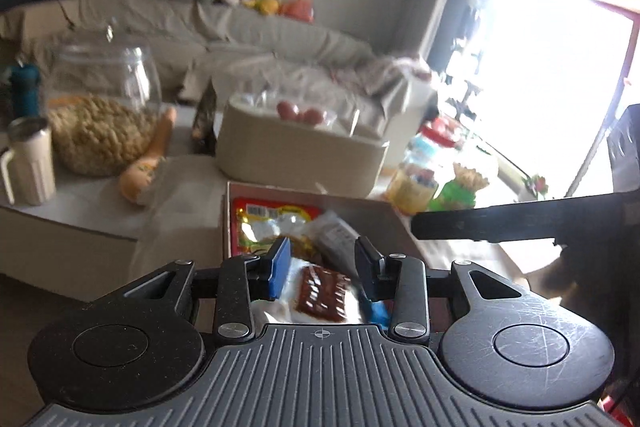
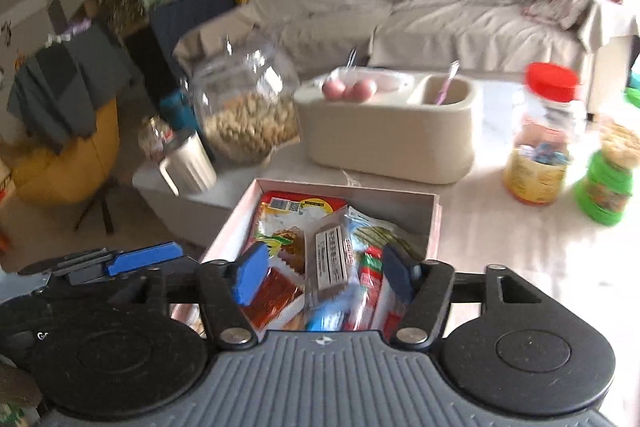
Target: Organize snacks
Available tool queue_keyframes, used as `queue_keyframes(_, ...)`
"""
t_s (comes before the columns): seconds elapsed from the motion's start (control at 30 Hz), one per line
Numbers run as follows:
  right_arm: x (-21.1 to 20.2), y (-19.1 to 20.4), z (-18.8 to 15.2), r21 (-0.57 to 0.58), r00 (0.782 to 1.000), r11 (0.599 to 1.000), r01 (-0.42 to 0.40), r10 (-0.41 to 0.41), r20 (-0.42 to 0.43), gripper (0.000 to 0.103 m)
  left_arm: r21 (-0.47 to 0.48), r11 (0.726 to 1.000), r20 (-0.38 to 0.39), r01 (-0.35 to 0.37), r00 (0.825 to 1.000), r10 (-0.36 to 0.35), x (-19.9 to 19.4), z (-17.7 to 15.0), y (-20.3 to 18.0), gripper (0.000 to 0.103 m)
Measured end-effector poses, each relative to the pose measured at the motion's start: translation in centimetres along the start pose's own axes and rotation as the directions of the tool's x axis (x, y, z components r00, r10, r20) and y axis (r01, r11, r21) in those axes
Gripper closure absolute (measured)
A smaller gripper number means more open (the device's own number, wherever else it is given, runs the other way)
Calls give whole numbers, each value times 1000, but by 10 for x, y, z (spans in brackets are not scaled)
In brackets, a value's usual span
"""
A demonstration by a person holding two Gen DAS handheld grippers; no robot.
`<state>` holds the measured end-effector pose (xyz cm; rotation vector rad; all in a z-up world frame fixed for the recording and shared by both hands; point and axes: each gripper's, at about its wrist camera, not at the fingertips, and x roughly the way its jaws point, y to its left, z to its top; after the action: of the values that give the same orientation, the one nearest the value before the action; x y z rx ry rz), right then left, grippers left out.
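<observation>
A shallow cardboard box [image 2: 400, 197] on the pale table holds several snack packets, among them a red-and-yellow packet [image 2: 296, 215] and a grey labelled packet [image 2: 330, 259]. My right gripper [image 2: 324, 273] hangs open just above the box with nothing between its blue pads. The left gripper's blue finger [image 2: 144, 259] shows at the left edge of that view. In the left wrist view my left gripper [image 1: 326, 265] is open and empty over the same box [image 1: 229, 223], above a packet with a brown snack [image 1: 322, 293]. The right gripper's dark finger [image 1: 500, 223] crosses from the right.
A beige two-part organiser [image 2: 392, 135] with pink round snacks stands behind the box. A glass jar of nuts [image 2: 244, 115] and a cream mug [image 2: 188, 163] stand to the left. A red-lidded jar [image 2: 540, 135] and a green container [image 2: 606, 183] stand to the right. A grey sofa is behind.
</observation>
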<state>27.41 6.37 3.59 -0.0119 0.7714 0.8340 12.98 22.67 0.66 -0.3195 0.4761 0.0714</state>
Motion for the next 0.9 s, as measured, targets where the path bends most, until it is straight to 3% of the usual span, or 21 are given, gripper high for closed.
queue_keyframes(0.1,-38,3,-29,19,998,999,29,-30,59,29,30,999,38,-16,999,15,-33,-22,-24,68)
queue_keyframes(0.17,-60,9,-57,15,996,999,38,-39,77,27,47,998,34,-29,999,27,-50,-42,-41,85)
queue_keyframes(0.3,-95,18,-115,8,996,998,56,-57,68,26,2,997,-5,-76,997,76,-80,-84,-68,85)
queue_keyframes(0.47,-118,24,-174,47,992,992,117,-119,40,26,74,982,-57,-176,982,180,-101,-117,-102,86)
queue_keyframes(0.6,-129,27,-195,44,991,991,126,-128,47,26,102,983,-87,-153,983,162,-108,-125,-114,86)
queue_keyframes(0.9,-136,34,-198,23,987,988,150,-151,61,25,115,982,-71,-151,985,160,-116,-132,-124,86)
